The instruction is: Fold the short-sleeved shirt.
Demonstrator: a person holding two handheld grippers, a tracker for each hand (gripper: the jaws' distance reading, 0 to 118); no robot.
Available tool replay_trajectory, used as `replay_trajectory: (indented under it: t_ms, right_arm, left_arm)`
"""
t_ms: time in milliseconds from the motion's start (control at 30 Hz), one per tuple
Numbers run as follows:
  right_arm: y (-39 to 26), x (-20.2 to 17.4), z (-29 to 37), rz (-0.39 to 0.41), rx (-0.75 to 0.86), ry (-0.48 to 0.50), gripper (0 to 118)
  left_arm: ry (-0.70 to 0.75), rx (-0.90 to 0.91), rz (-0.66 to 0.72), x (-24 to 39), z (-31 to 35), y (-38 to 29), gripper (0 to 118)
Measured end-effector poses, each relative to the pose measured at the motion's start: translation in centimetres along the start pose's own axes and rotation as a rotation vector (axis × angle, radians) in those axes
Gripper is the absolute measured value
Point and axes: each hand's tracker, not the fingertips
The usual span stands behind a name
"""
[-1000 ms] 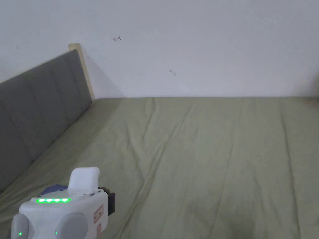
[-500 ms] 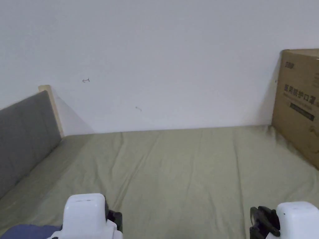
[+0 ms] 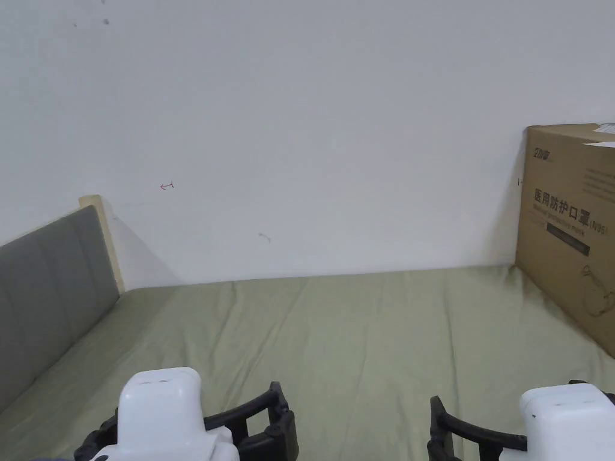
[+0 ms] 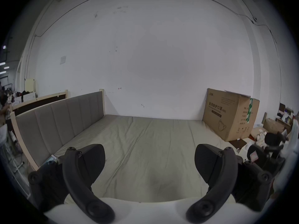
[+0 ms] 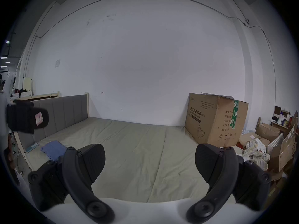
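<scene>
A small blue garment (image 5: 53, 150) lies bunched on the olive-green bed sheet (image 3: 372, 336), near the bed's left edge and close to the headboard. In the right gripper view it sits just beyond the left jaw, untouched. My left gripper (image 3: 186, 414) is held low at the front left, open, with nothing between its jaws (image 4: 149, 156). My right gripper (image 3: 519, 411) is at the front right, also open and holding nothing (image 5: 149, 156). Both point across the bed towards the white wall. The left gripper (image 5: 27, 119) hangs well above and left of the garment.
A grey padded headboard (image 3: 48, 288) runs along the bed's left side. A large cardboard box (image 3: 570, 240) stands at the far right corner against the wall. Boxes and crumpled paper (image 5: 258, 146) are piled beyond the bed's right edge. A small flat object (image 5: 31, 146) lies by the headboard.
The head camera has swung up and to the right, bringing the cardboard box into view. Both grippers now show at the bottom edge with jaws spread; the blue cloth has left the head view.
</scene>
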Motion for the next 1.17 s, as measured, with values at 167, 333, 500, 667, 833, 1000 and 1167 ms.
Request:
replay_trajectory:
  t_ms: [167,333,500,667,833,1000,1167]
  right_arm:
    - [0.2,0.9,-0.3,-0.069,-0.024,-0.003,112]
    - [0.0,1.4,-0.6,-0.068,-0.049,-0.029,112]
    - [-0.1,1.7,-0.4,-0.118,-0.076,0.028,112]
    - [-0.1,1.3,-0.3,-0.1,-0.073,0.028,112]
    - [-0.1,1.3,-0.2,-0.094,-0.072,0.028,112]
    - [-0.1,1.4,-0.2,-0.094,-0.075,0.02,112]
    - [-0.2,1.5,-0.1,-0.092,-0.078,0.017,112]
  left_arm:
    - [0.074,-0.01,-0.061,1.0,-0.1,-0.5,113]
    - [0.094,-0.022,-0.024,1.1,0.1,-0.3,113]
    - [0.105,-0.05,-0.022,0.9,-0.2,-0.1,113]
    - [0.081,-0.051,-0.013,0.8,0.0,0.1,113]
    - [0.093,-0.021,-0.056,1.3,0.3,0.0,113]
    - [0.063,-0.031,-0.022,1.2,0.6,0.2,113]
    - [0.07,-0.038,-0.045,1.4,0.6,-0.1,113]
